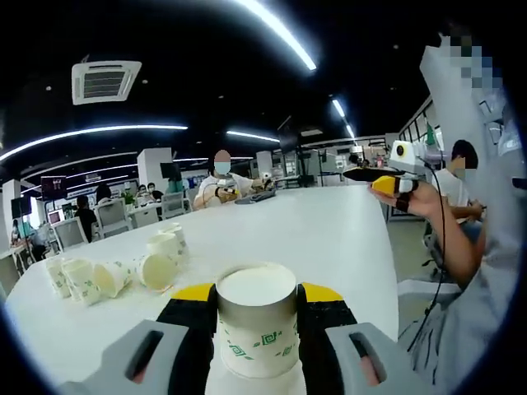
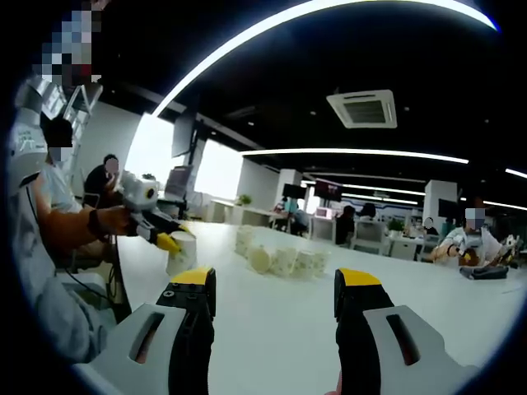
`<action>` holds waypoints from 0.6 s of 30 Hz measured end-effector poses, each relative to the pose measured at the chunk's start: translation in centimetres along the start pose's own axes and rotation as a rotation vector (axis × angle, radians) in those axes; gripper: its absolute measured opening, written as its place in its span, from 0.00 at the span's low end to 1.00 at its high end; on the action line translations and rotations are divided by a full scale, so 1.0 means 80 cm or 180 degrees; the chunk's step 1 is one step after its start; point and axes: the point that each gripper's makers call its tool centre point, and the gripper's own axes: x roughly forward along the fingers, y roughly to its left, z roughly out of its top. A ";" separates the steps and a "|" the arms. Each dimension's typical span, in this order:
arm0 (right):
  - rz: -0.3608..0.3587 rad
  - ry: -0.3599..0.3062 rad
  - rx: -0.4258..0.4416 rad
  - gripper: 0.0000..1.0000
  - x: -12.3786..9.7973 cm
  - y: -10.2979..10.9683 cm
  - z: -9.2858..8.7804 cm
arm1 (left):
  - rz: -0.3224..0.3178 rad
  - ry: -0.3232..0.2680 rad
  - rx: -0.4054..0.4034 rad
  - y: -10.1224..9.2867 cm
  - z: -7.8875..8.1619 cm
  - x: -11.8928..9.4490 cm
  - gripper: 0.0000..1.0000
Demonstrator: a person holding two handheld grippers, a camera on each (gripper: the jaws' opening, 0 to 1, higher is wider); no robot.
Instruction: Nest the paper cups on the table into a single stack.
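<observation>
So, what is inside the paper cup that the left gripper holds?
The paper cup shows a plain white, seemingly empty inside; its bottom is hidden by the rim.

white paper cup (image 1: 256, 321) upright, cup cluster (image 1: 115, 270) tipped

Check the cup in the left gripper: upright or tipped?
Upright. The cup stands rim-up on the table, clamped between the left gripper's jaws, its round mouth facing up.

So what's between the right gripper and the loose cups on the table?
Just bare white table between the open right gripper and the loose cups, in the right gripper view.
</observation>
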 end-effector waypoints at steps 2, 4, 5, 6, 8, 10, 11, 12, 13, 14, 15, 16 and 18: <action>0.0004 0.0001 -0.0004 0.61 0.000 0.001 0.000 | -0.0042 0.0010 -0.0011 -0.010 -0.002 0.001 0.41; 0.0013 -0.0001 -0.0002 0.61 0.001 0.002 0.000 | -0.0085 0.0032 -0.0002 -0.017 -0.005 0.003 0.41; 0.0015 0.0003 -0.0006 0.61 0.001 0.002 0.000 | -0.0100 0.0036 0.0007 -0.020 -0.006 0.003 0.41; 0.0013 0.0005 -0.0010 0.61 0.001 0.002 0.000 | -0.0113 0.0037 0.0002 -0.022 -0.006 0.003 0.41; 0.0011 0.0004 -0.0013 0.61 0.000 0.002 0.000 | -0.0138 0.0029 -0.0010 -0.027 -0.006 0.004 0.41; 0.0004 0.0001 -0.0016 0.61 -0.001 0.002 0.001 | -0.0173 0.0024 -0.0022 -0.031 -0.006 0.004 0.41; 0.0000 0.0000 -0.0020 0.61 -0.002 0.002 0.002 | -0.0205 0.0008 -0.0058 -0.035 -0.006 0.004 0.41; -0.0002 -0.0002 -0.0020 0.61 -0.002 0.002 0.002 | -0.0234 -0.0003 -0.0103 -0.036 -0.006 0.005 0.41; -0.0004 -0.0005 -0.0023 0.61 -0.003 0.002 0.003 | -0.0239 -0.0003 -0.0103 -0.036 -0.006 0.005 0.41; -0.0006 -0.0006 -0.0027 0.61 -0.003 0.002 0.003 | -0.0245 0.0000 -0.0101 -0.038 -0.007 0.005 0.41; -0.0007 -0.0007 -0.0029 0.61 -0.004 0.002 0.003 | -0.0256 0.0012 -0.0082 -0.042 -0.008 0.006 0.41; -0.0009 -0.0010 -0.0029 0.61 -0.004 0.001 0.004 | -0.0264 0.0021 -0.0077 -0.044 -0.009 0.006 0.41; -0.0009 -0.0013 -0.0028 0.61 -0.004 0.002 0.004 | -0.0280 0.0026 -0.0092 -0.046 -0.010 0.006 0.41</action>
